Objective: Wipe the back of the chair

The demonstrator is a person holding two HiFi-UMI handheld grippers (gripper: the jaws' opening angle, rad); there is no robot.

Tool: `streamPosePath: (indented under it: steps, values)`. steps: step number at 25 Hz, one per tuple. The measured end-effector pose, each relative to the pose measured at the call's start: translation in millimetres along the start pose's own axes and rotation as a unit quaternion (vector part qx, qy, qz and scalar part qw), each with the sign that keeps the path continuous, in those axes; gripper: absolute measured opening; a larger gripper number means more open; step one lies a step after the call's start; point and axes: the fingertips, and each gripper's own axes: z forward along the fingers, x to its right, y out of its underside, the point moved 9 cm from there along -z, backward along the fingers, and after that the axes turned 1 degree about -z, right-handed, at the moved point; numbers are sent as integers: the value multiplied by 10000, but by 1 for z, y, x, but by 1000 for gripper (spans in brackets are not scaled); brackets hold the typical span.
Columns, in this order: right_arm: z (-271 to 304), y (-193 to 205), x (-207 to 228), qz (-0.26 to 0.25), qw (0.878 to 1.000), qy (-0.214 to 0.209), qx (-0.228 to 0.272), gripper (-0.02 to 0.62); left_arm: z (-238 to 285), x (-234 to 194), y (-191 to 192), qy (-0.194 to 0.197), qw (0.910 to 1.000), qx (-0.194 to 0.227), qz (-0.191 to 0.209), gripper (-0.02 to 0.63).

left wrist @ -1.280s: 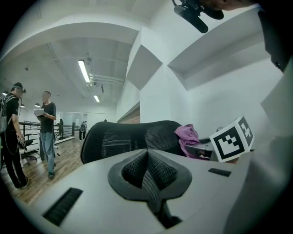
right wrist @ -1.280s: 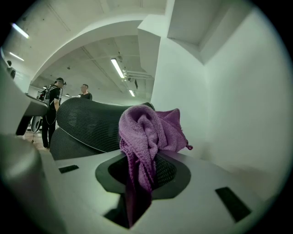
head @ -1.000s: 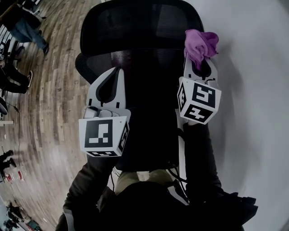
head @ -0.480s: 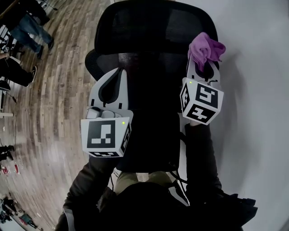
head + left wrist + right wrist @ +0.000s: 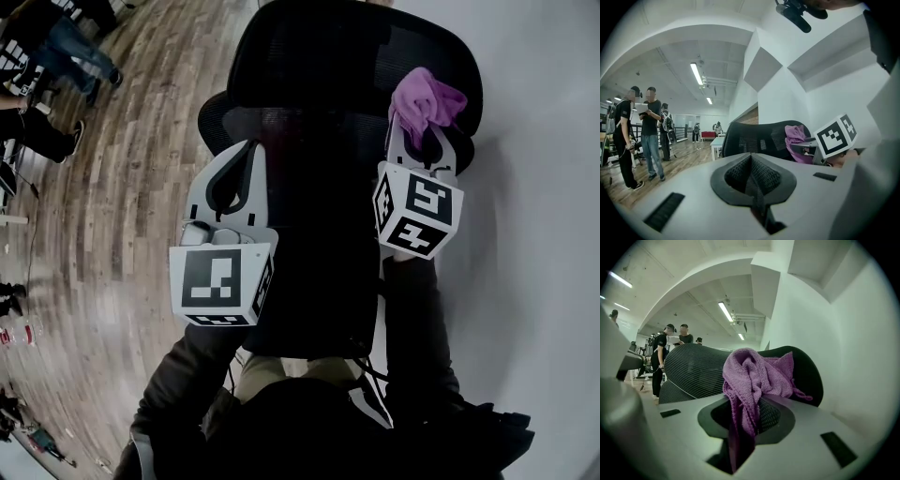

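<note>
The right hand-held gripper (image 5: pixel 418 139) is clamped on the purple cloth (image 5: pixel 427 98) by the chair back (image 5: pixel 319 56), seemingly poised to wipe; the left hand-held gripper (image 5: pixel 242 155) is closed, empty, idle.

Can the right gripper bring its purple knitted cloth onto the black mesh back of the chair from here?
Probably yes. The right gripper, shut on the purple knitted cloth, is close to the black mesh chair back, and nothing stands between them.
</note>
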Motion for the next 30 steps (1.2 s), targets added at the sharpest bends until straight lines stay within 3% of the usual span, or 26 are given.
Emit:
streamPosePath:
  steps: [30]
  values:
    - [29,-29,-117,-186,9944,-1027,167,87,-43,-83,10,-779,9967,7,-231,9]
